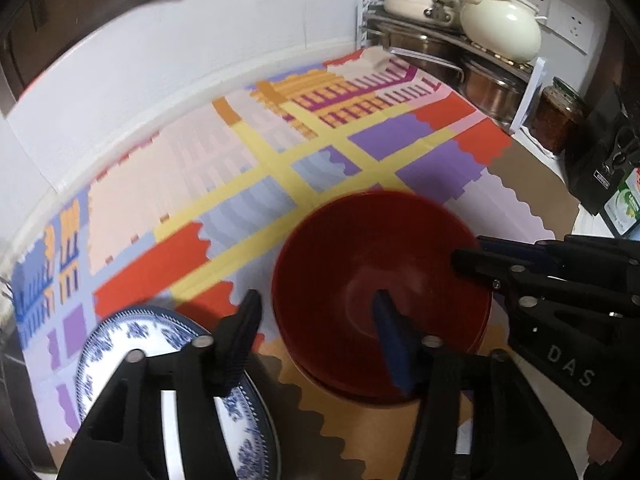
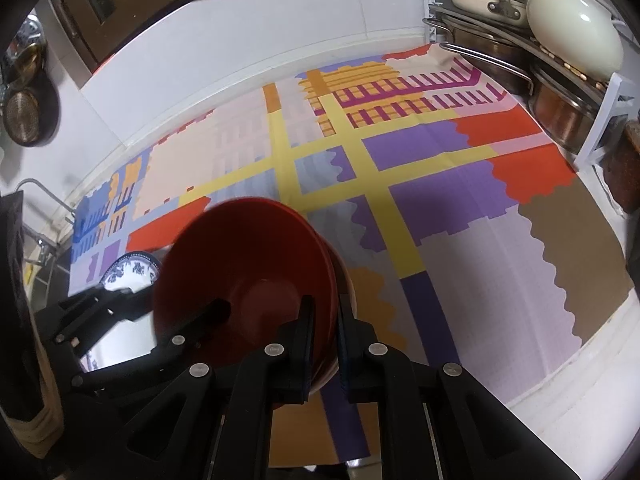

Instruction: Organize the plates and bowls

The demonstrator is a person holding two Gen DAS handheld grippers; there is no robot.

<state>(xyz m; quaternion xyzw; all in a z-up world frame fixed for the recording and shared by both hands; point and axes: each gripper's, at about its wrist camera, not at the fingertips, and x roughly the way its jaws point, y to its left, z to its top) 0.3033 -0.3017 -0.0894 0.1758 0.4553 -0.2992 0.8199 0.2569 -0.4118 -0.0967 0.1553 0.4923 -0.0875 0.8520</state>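
Red bowls (image 1: 360,248) sit nested on the patterned cloth, tilted a little. My right gripper (image 1: 468,254) comes in from the right and is shut on the top bowl's right rim; in the right wrist view the red bowl (image 2: 248,256) has its rim pinched between the fingers of my right gripper (image 2: 324,316). My left gripper (image 1: 316,304) is open, with one finger inside the bowl and the other outside its left wall, neither pad pressing. The left gripper (image 2: 184,304) also shows at the bowl's left. A blue-and-white plate (image 1: 108,336) lies under the left gripper, also seen as the plate (image 2: 128,272).
The colourful tablecloth (image 1: 200,160) covers the counter up to the white wall. A corner rack with steel pots and cream lids (image 1: 460,32) stands at the back right, with a jar (image 1: 560,116) and a dark box (image 1: 604,152) beside it. A sink rack (image 2: 40,220) sits far left.
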